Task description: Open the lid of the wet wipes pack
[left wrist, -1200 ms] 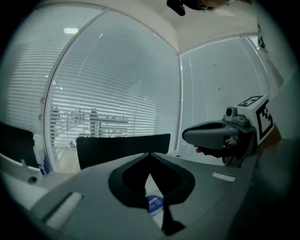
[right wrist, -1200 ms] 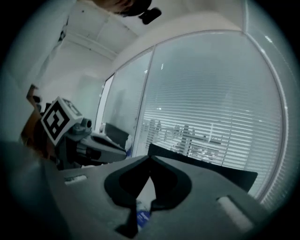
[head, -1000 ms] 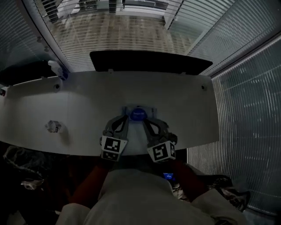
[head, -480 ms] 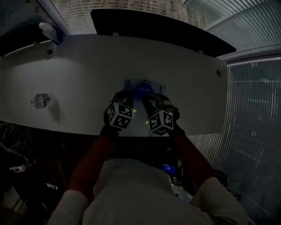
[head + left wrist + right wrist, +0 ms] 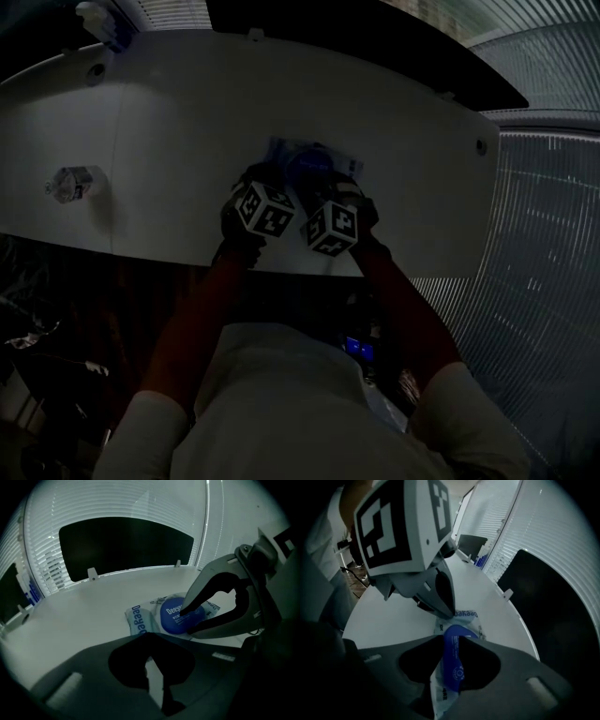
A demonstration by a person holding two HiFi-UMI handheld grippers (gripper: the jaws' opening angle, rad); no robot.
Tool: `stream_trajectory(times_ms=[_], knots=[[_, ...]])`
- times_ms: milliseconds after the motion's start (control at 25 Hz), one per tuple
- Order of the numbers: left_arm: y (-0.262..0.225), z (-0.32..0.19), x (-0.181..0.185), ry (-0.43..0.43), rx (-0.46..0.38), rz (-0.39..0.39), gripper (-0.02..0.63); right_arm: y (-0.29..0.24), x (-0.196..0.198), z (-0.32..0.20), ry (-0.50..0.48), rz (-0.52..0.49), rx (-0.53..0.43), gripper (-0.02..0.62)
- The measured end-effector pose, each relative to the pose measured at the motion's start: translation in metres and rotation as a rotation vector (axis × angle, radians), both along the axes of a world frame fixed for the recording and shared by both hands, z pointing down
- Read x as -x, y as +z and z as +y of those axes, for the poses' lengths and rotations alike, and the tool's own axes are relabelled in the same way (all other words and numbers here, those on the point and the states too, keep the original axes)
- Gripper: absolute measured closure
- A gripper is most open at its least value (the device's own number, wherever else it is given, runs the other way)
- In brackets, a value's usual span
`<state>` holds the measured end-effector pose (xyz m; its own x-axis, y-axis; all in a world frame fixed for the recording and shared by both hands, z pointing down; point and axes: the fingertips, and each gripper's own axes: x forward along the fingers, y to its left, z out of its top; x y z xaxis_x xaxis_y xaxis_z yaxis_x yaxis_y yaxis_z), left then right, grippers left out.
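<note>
A pale, soft plastic wet wipes pack point(image 5: 138, 620) lies flat near the middle of the white tabletop point(image 5: 84, 616). Its round dark-blue lid point(image 5: 169, 618) sits on top.

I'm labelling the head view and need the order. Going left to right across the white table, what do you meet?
crumpled scrap → left gripper → right gripper → small round hole

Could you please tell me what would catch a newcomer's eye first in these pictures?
The wet wipes pack with its round blue lid lies on the white table, near the person's edge. Both grippers meet on it: the right gripper, jaws opening, straddles the lid, and the left gripper rests its tip at the pack's end.
</note>
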<state>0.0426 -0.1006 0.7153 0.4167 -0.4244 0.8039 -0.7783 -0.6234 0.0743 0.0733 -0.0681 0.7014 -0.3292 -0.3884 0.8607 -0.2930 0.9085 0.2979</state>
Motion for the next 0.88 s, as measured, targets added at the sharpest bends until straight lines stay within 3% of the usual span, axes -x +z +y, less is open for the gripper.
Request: stream_trajectory(times_ms=[160,560,880], knots=[[0.002,0.0,-0.001,0.021,0.017,-0.034,0.606,0.012,0.0,-0.001,-0.009,0.024,0.018,0.492],[0.008,0.001,-0.001,0.142,-0.043,-0.161,0.617,0.009,0.0,-0.003,0.016,0.009,0.029,0.508],[0.007,0.005,-0.005,0.197,-0.036,-0.169,0.617,-0.006,0.004,-0.006,0.022,-0.03,0.001,0.523]])
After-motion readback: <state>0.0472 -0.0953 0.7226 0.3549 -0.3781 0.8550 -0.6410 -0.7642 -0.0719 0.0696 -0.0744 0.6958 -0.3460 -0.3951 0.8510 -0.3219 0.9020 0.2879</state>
